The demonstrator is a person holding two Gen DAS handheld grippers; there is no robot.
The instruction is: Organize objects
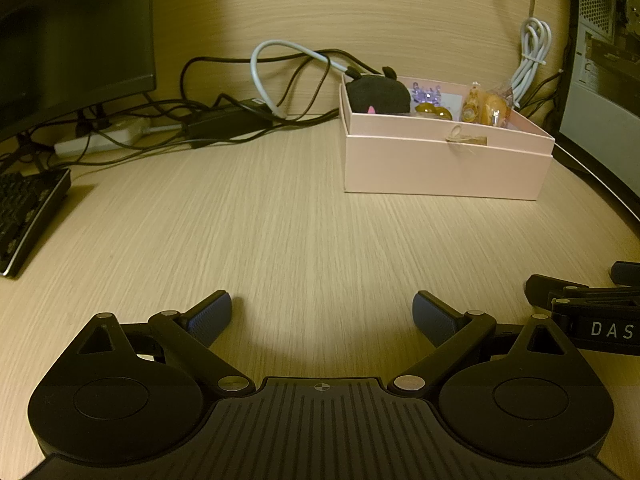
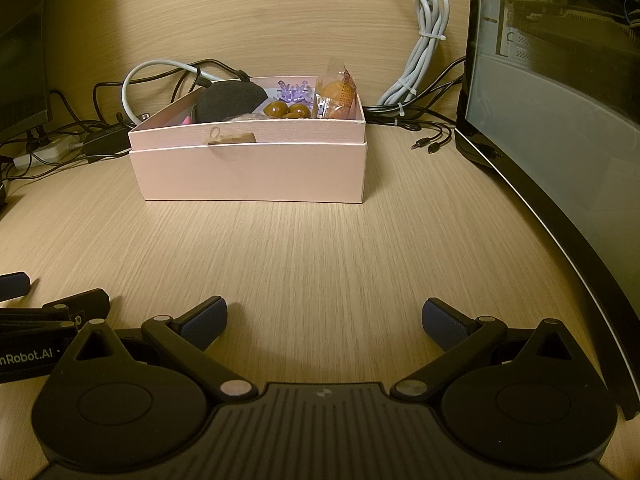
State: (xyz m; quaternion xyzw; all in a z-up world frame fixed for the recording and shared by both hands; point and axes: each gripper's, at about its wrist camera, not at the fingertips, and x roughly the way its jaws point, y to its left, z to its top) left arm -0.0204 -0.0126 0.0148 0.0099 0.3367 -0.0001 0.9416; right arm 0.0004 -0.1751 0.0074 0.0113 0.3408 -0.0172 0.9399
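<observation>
Pale wood-grain desk [image 2: 320,248] carries our pink box [image 2: 252,172] toward the back wall, its long side running left to right, broad face toward us. Inside we see a dark plush [image 2: 230,100], brown candies [image 2: 286,110] and wrapped snacks [image 2: 336,94]. It lies well ahead of our left gripper [image 1: 322,316] and right gripper [image 2: 324,322], both spread wide and holding nothing. Cables [image 1: 240,112] trail behind.

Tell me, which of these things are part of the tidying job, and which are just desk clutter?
Job: pink box, black plush, brown sweets, wrapped snacks, purple trinket.
Clutter: cables, keyboard, monitor, computer case.
</observation>
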